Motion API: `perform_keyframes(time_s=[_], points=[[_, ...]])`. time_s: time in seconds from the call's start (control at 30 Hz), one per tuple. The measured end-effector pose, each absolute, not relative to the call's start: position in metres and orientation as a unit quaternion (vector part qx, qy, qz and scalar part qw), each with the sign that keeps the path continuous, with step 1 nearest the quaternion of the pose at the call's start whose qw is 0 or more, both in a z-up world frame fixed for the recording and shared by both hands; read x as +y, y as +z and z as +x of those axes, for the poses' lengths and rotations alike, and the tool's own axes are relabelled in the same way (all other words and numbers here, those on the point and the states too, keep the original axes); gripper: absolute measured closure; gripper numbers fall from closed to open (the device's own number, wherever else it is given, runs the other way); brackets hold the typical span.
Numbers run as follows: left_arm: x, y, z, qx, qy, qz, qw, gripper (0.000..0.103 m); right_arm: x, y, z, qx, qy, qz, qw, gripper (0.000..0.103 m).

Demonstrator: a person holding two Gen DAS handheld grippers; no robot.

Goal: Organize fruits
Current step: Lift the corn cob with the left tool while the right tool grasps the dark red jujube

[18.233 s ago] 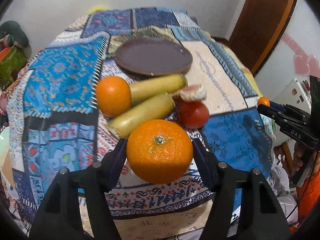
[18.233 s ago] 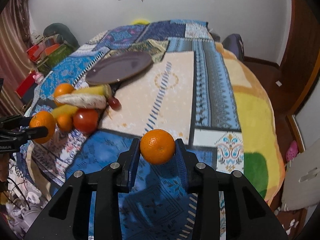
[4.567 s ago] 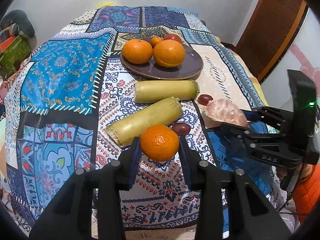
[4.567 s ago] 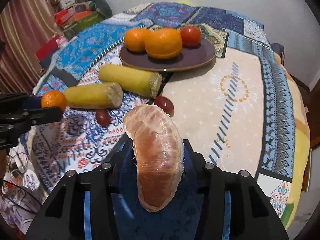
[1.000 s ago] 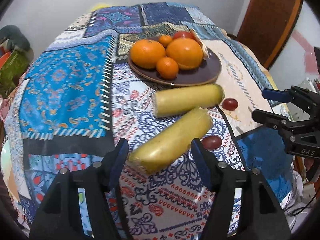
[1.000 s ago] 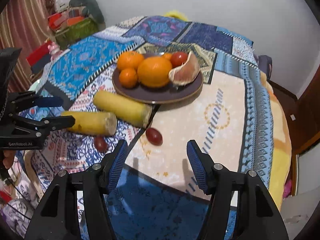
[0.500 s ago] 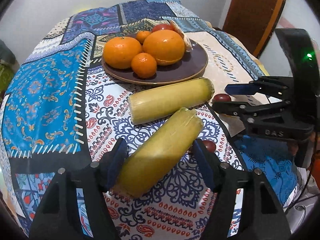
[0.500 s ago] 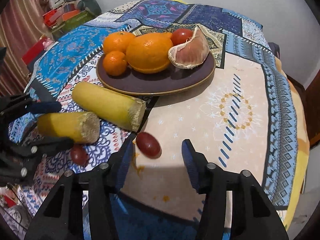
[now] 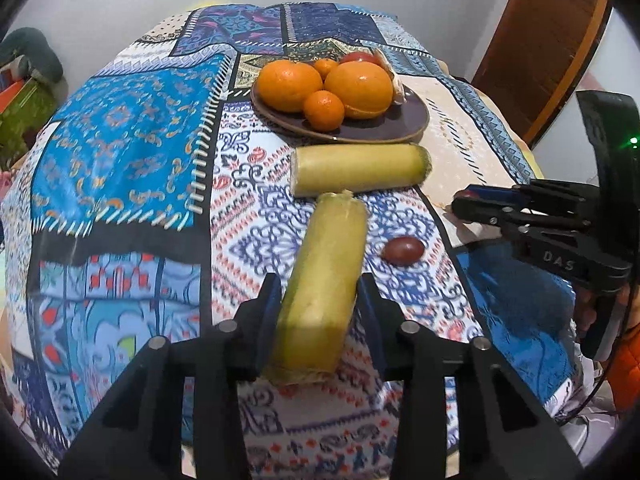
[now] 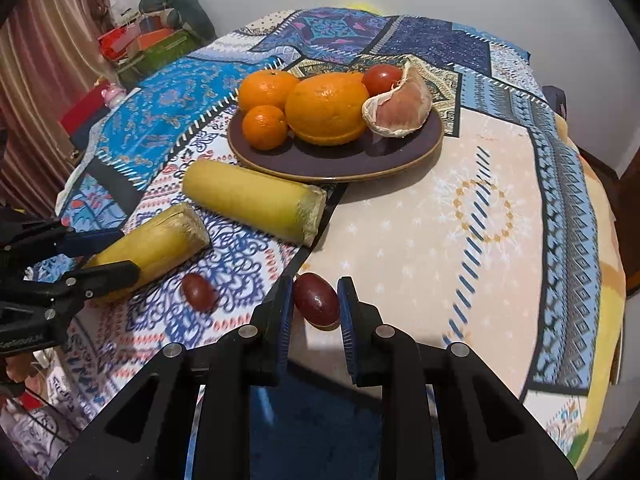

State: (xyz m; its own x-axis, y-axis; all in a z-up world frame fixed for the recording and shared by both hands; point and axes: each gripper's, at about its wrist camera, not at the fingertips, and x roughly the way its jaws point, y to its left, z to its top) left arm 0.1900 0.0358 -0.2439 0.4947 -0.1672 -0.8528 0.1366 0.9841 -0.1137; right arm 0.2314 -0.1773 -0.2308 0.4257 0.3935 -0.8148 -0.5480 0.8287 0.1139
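The left gripper (image 9: 318,306) points down at the near yellow stalk (image 9: 324,280) with its jaws closing on the stalk's near end, while the right gripper (image 10: 314,306), to the right of that stalk, has its jaws pressed on a dark red fruit (image 10: 316,299).

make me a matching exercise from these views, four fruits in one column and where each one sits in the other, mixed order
Column 1:
1. peeled pomelo segment
2. near yellow cane piece
3. far yellow cane piece
4. dark red fruit

Column 2:
a. between the fingers of the right hand-held gripper
b. on the brown plate
c. between the fingers of the left hand-held gripper, whose jaws are closing
d. on the cloth just in front of the plate

Pairs: 1-b, 2-c, 3-d, 4-a
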Motion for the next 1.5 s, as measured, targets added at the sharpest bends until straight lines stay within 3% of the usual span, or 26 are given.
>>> perform_keyframes(time_s=[0.3, 0.83, 1.1, 1.5], points=[[0.022, -0.238, 0.174, 0.516, -0.112, -0.003, 0.850, 0.068, -0.201, -0.211, 0.212, 0.440, 0.276, -0.066, 0.852, 0.083], [0.016, -0.260, 0.232, 0.554, -0.112, -0.021, 0.825, 0.066, -0.213, -0.219, 0.215, 0.446, 0.276, -0.042, 0.850, 0.083], [0.014, -0.255, 0.225, 0.539, -0.095, -0.009, 0.837, 0.066, -0.216, -0.219, 0.217, 0.447, 0.272, -0.043, 0.851, 0.083], [0.040, -0.195, 0.214, 0.465, -0.081, -0.035, 0.881, 0.066, -0.214, -0.202, 0.228, 0.429, 0.272, -0.046, 0.860, 0.083]])
